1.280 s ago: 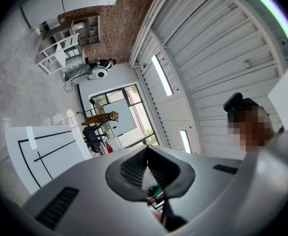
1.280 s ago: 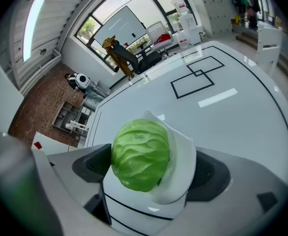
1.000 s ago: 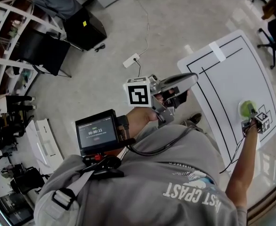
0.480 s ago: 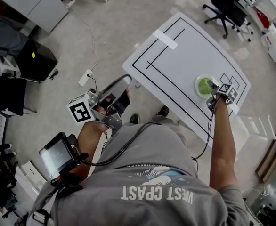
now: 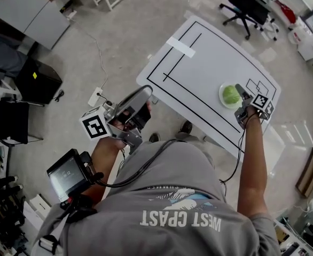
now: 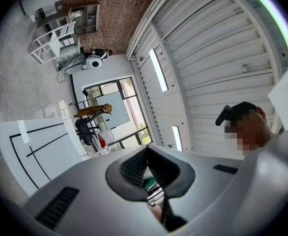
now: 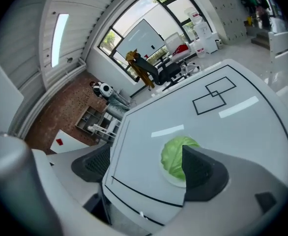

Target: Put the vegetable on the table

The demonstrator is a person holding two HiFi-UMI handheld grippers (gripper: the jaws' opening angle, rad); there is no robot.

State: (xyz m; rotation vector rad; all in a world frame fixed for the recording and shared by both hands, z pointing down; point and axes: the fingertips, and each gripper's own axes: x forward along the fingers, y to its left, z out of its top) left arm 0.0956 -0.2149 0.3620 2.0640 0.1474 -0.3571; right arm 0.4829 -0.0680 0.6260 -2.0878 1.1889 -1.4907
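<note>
A round, pale green, leafy cabbage [image 5: 231, 95] sits on a white plate [image 5: 221, 96] on the desk [image 5: 199, 57]; right tool [image 5: 242, 97] open just beside it, left tool [image 5: 145, 93] closed, empty

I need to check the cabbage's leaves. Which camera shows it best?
The right gripper view: the cabbage sits close and large on its plate, one edge behind a jaw. The head view shows it small, beside the right tool. The left gripper view misses it.
</note>
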